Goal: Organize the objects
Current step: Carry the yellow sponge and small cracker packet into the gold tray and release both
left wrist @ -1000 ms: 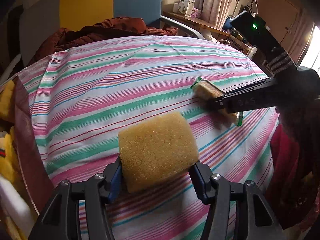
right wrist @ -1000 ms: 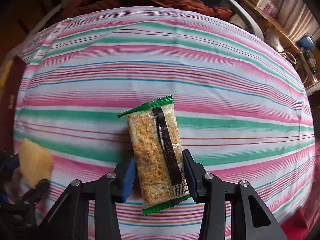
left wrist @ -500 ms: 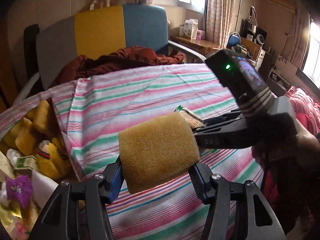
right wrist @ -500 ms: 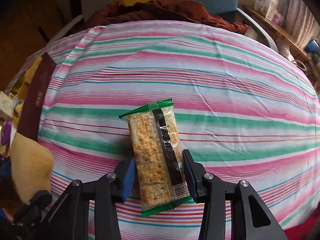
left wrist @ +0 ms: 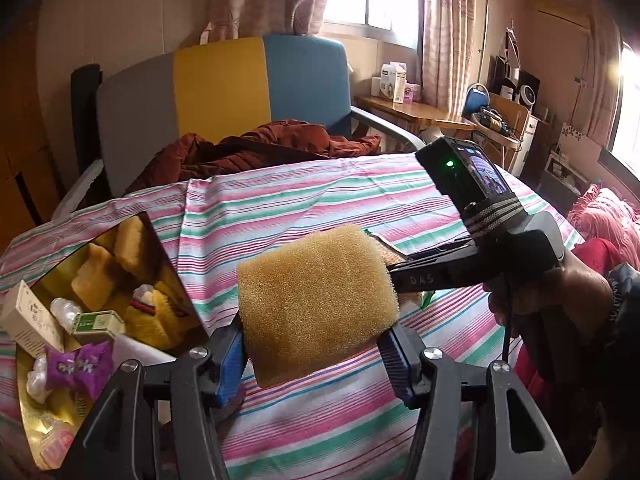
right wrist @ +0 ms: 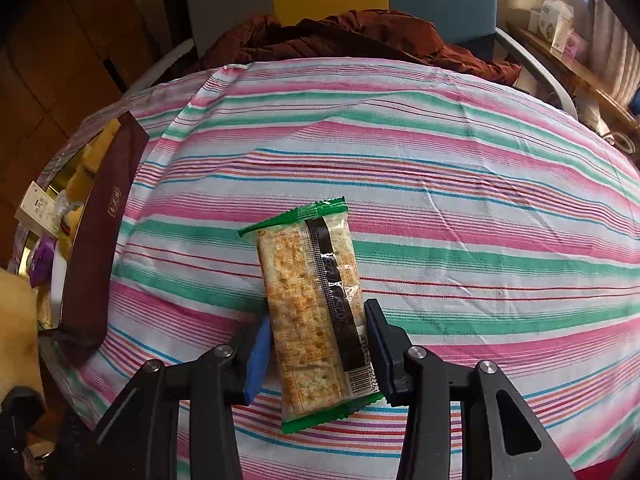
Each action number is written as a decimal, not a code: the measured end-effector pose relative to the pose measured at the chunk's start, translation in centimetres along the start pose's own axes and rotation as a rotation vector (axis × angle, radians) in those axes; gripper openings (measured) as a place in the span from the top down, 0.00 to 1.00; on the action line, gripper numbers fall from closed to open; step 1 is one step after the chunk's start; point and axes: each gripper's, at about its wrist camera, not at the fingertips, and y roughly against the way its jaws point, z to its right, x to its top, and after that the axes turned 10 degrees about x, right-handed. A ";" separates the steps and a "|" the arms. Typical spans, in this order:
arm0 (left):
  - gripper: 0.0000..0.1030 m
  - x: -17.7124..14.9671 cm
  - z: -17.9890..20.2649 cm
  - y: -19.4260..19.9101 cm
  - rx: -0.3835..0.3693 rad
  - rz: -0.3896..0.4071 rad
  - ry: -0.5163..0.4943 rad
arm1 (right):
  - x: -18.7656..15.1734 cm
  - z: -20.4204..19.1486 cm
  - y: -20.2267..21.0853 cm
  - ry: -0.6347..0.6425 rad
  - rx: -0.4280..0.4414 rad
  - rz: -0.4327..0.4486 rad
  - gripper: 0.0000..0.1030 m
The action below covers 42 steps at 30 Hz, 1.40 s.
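The left gripper point(left wrist: 316, 354) pinches a tan sponge block point(left wrist: 316, 306) between its 2 blue pads, holding it above the striped pink, green and white cloth point(left wrist: 320, 200). The right gripper point(right wrist: 316, 354) clamps a cracker packet point(right wrist: 314, 304) with green ends across its lower half, the packet upright and tilted slightly left above the same cloth. In the left wrist view the right gripper's fingers reach in from the right, just behind the sponge. At the near left an open box point(left wrist: 170, 280) with a gold lining holds more sponges, small cartons and purple sachets point(left wrist: 76, 366). A brown garment point(left wrist: 260, 148) lies on the far armchair point(left wrist: 224, 80).
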 end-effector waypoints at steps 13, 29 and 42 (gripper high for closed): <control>0.42 -1.7 -4.9 1.8 0.033 -0.009 0.099 | 0.0 -0.9 0.9 -0.034 0.137 0.017 0.57; 0.42 -6.9 -18.3 4.5 0.236 -0.050 0.362 | -0.4 -11.0 1.9 0.044 0.329 0.106 0.57; 0.42 -5.3 -22.4 2.0 0.226 -0.049 0.466 | 3.5 -20.9 -1.0 0.195 0.381 0.068 0.57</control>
